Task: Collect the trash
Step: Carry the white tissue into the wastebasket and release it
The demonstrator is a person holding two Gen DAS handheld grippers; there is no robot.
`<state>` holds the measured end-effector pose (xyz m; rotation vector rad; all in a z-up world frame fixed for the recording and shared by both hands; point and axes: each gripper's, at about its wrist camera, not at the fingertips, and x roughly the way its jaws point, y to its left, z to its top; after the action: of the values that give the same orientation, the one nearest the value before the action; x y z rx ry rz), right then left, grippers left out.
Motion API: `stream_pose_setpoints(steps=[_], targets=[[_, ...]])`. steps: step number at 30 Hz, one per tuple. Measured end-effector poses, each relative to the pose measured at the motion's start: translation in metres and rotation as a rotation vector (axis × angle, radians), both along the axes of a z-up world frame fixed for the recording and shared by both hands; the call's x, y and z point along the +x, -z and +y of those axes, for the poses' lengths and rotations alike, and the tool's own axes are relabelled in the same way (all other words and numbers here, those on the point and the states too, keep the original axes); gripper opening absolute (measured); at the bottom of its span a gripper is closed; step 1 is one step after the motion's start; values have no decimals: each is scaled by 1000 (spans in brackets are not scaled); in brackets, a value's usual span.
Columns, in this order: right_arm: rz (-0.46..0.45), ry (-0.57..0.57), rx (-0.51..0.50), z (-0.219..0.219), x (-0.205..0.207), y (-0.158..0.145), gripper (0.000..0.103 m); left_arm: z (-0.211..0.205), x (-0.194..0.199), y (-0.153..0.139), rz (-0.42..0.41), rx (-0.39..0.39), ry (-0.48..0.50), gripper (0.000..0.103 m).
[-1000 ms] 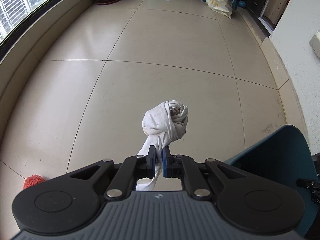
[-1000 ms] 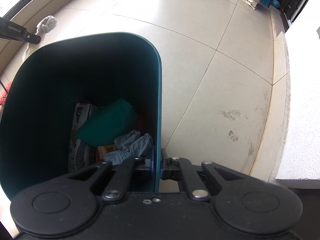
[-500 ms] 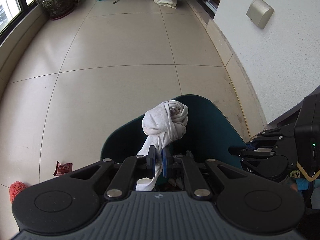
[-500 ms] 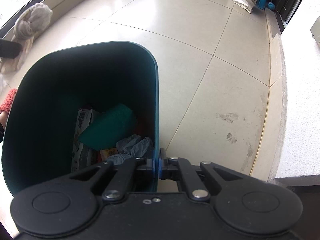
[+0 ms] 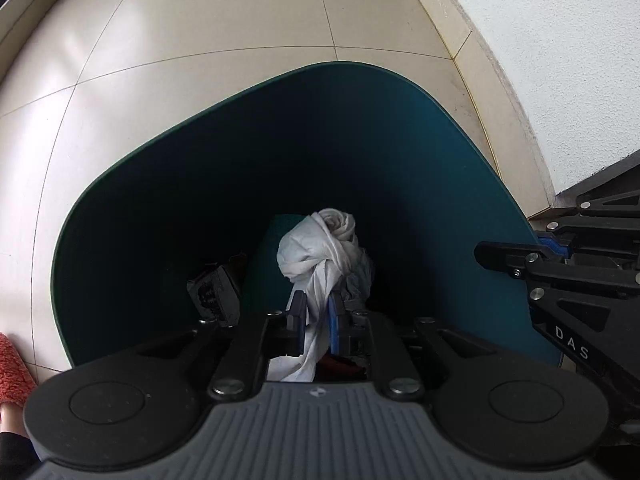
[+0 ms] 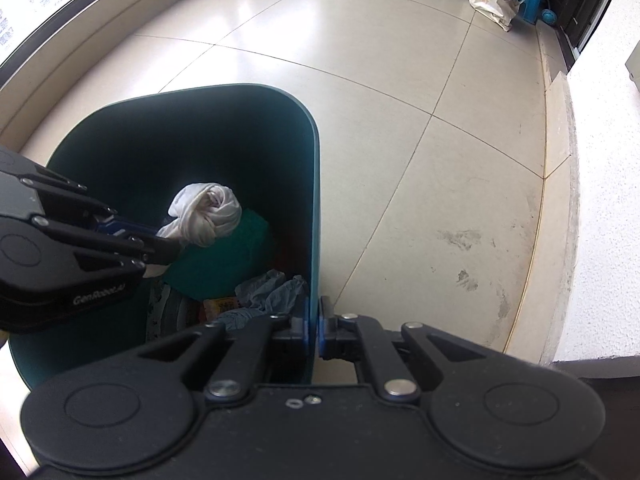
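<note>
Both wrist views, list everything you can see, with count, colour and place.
Bin: one, dark teal, on the floor.
Knotted cloth: one, white, over the bin's opening, between the left tongs' fingers.
Trash in bin: green piece, grey-blue crumpled piece, printed packaging.
Slipper: one, red, on the floor beside the bin.
Bags: cream and blue, far end.
Left tongs: jaws just opening around the cloth.
Right tongs: shut on the bin's rim.

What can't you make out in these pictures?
- Teal bin bottom: left wrist view, dark, partly hidden by the white cloth.
- Whether the left gripper grips the cloth: jaws have just been opening, cloth fills the gap.
- Person: left wrist view, only a red slipper at the edge.
</note>
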<state>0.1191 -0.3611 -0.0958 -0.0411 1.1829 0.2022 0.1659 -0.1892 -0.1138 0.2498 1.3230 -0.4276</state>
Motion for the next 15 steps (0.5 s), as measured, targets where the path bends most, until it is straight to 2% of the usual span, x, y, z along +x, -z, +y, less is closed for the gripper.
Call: stream_pose_setpoints(steps=[1,2,3,4,5,6,10,15], targets=[[0,0,-1,0,0,0,4,2,1,-1,1,-9,-9,15],[0,0,-1,0,0,0,4,5,2,-2,0,-16,-15,24],[0,-1,-3,0,0,0,4,7,1,-3,-1,-21,-20,37],[-1,-2,-4,0,0,1,4,10,1,-5,-5,-33,-28,47],[-1,-2,-5,1,0,1,4,13,1,-9,-12,-50,-36,65],[0,-1,-4,1,0,1,4,17,-1,-14,-21,-69,-42,71],[-1,-4,-8,2,0,2,4,32,-7,-35,-34,-109,-52,71],[1,-1,-7,2,0,2,4,61,-14,-66,-91,-145,-80,71]])
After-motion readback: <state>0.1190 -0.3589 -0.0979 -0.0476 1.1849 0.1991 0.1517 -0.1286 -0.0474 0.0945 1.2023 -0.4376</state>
